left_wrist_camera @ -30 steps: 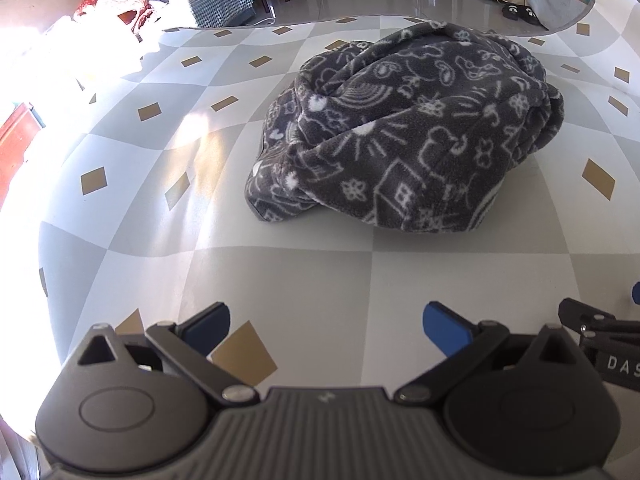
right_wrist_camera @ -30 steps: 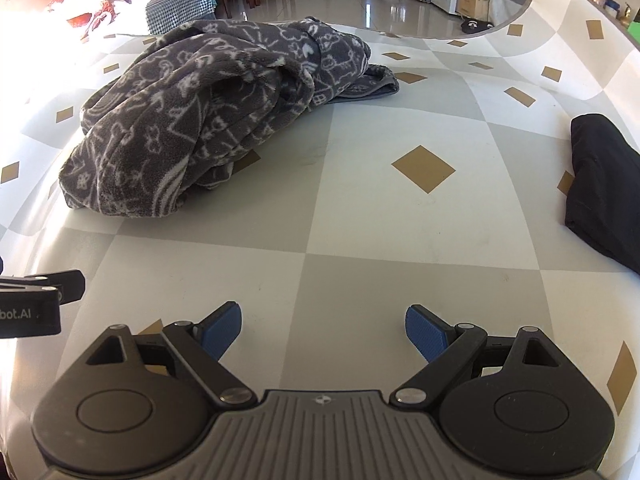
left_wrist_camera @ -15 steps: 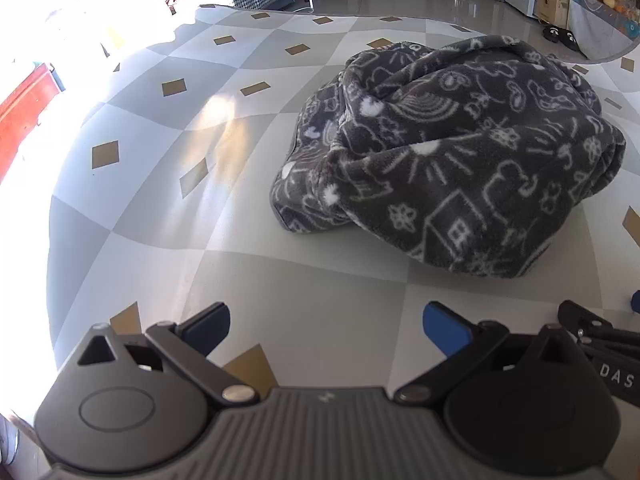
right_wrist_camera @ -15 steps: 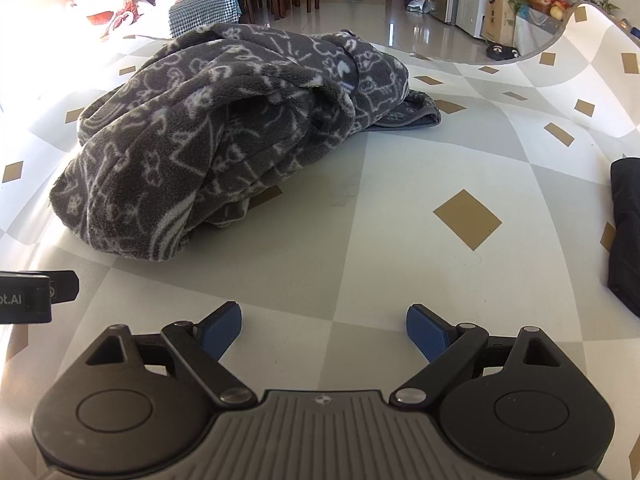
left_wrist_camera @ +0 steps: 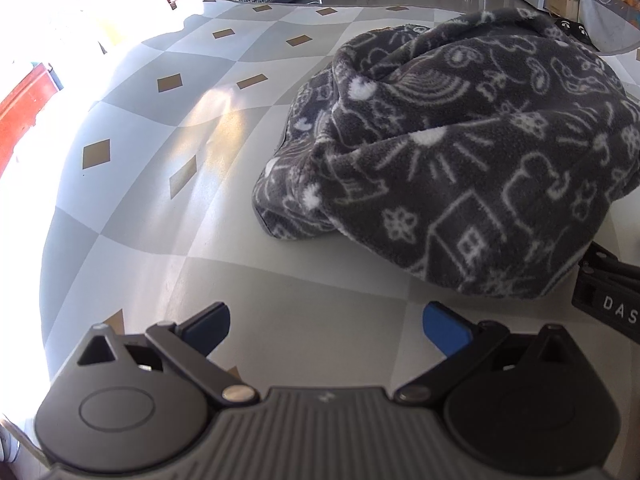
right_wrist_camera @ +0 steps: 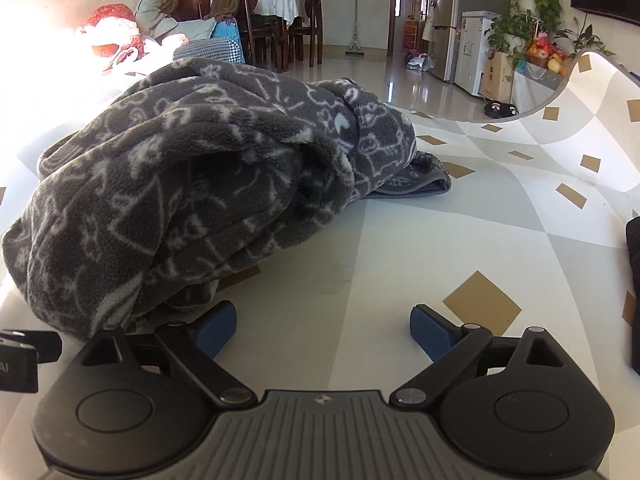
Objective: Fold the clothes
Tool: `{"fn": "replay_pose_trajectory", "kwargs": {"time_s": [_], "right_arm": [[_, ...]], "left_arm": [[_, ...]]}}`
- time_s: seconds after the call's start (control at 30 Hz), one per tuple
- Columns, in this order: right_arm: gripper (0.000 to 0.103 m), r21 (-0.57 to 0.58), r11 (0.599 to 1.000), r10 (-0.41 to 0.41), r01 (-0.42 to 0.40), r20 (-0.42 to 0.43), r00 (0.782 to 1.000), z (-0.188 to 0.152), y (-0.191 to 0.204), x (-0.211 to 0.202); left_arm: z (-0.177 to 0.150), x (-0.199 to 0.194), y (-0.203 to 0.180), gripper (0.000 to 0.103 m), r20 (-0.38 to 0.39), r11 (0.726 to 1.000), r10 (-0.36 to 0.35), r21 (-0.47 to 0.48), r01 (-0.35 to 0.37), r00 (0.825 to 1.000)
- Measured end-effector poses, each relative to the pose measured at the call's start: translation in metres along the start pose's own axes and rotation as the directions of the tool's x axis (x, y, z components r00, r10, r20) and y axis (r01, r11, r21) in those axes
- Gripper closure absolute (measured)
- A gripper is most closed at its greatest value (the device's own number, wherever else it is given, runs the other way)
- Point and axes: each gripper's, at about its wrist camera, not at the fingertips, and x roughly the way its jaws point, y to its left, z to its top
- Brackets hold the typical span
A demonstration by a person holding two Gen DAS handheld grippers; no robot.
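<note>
The left tool (left_wrist_camera: 326, 326) is spread wide and empty, with the crumpled grey fleece garment (left_wrist_camera: 460, 160) ahead to its right on the checked counter (left_wrist_camera: 140, 208). The right tool (right_wrist_camera: 322, 330) gapes wide too, garment (right_wrist_camera: 192, 200) just ahead-left of it.

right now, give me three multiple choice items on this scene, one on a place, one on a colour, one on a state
1. Where does the dark grey fleece garment with white doodle print lie?
A. bunched on the checked grey and white table cover
B. draped over a chair
C. in a basket

2. What colour are the gripper finger pads?
A. red
B. blue
C. yellow

3. What state is the right gripper in?
A. shut on the garment
B. shut on nothing
C. open, holding nothing

Answers:
1 A, it sits as a heap on the cover.
2 B, both views show blue pads.
3 C, the fingers stand wide apart with bare cover between them; the left gripper looks the same.
</note>
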Motion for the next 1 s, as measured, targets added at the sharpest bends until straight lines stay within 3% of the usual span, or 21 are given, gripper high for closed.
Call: {"fn": "replay_pose_trajectory", "kwargs": {"time_s": [0.27, 1.0], "right_arm": [[0.000, -0.024, 0.999, 0.037, -0.037, -0.001, 0.999, 0.009, -0.003, 0.016], [0.000, -0.035, 0.998, 0.046, -0.045, 0.017, 0.999, 0.006, -0.004, 0.019]], "left_arm": [[0.005, 0.006, -0.010, 0.000, 0.031, 1.000, -0.021, 0.012, 0.021, 0.999], [0.013, 0.008, -0.020, 0.000, 0.038, 0.998, -0.063, 0.028, 0.062, 0.997]]}}
